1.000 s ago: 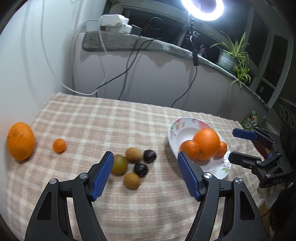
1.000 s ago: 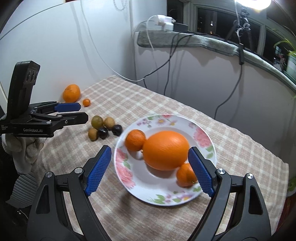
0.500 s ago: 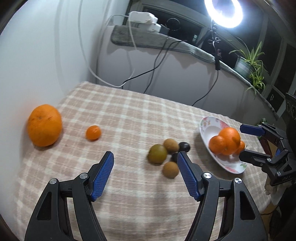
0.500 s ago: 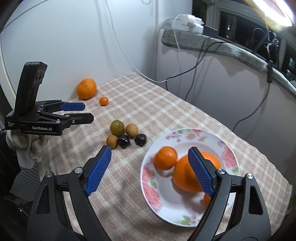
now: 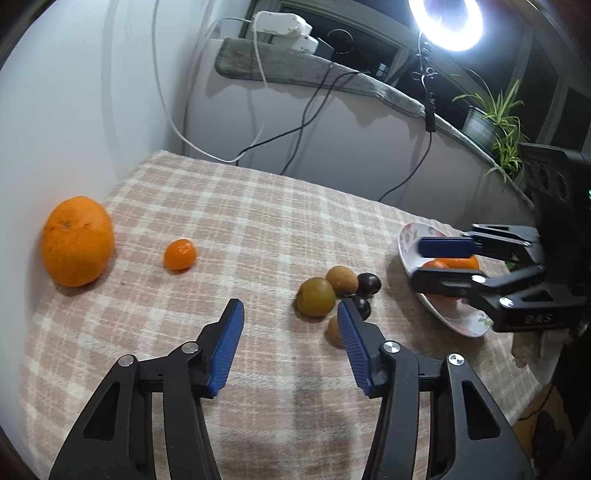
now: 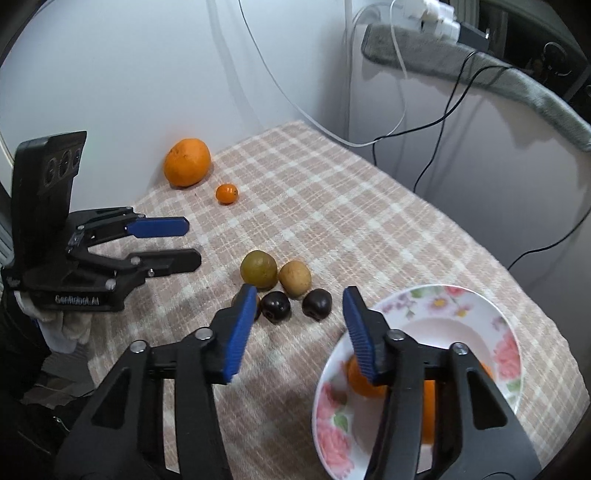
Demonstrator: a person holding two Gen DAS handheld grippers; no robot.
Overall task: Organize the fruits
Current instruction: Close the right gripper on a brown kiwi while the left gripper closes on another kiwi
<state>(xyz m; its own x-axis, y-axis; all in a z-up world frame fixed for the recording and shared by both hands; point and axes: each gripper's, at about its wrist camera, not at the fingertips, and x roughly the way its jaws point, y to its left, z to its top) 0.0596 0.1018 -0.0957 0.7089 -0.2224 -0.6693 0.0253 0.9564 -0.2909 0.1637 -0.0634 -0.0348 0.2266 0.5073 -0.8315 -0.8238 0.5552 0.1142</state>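
A large orange (image 5: 77,240) and a small mandarin (image 5: 180,253) lie at the table's left. A cluster of a green-brown fruit (image 5: 316,296), tan kiwis (image 5: 341,280) and dark plums (image 5: 368,284) lies mid-table. A floral plate (image 6: 476,317) holds oranges (image 6: 364,380), partly hidden by my right gripper. My left gripper (image 5: 290,314) is open and empty above the cloth left of the cluster. My right gripper (image 6: 299,299) is open and empty over the plums (image 6: 275,306), beside the plate.
The checked tablecloth (image 5: 258,206) covers the table, with a white wall at the left. Cables (image 5: 303,125) hang behind the table. A potted plant (image 5: 491,118) and a ring light (image 5: 448,22) stand on the back ledge.
Both grippers have swung left: the left toward the loose oranges, the right from over the plate to over the fruit cluster. Both stayed open.
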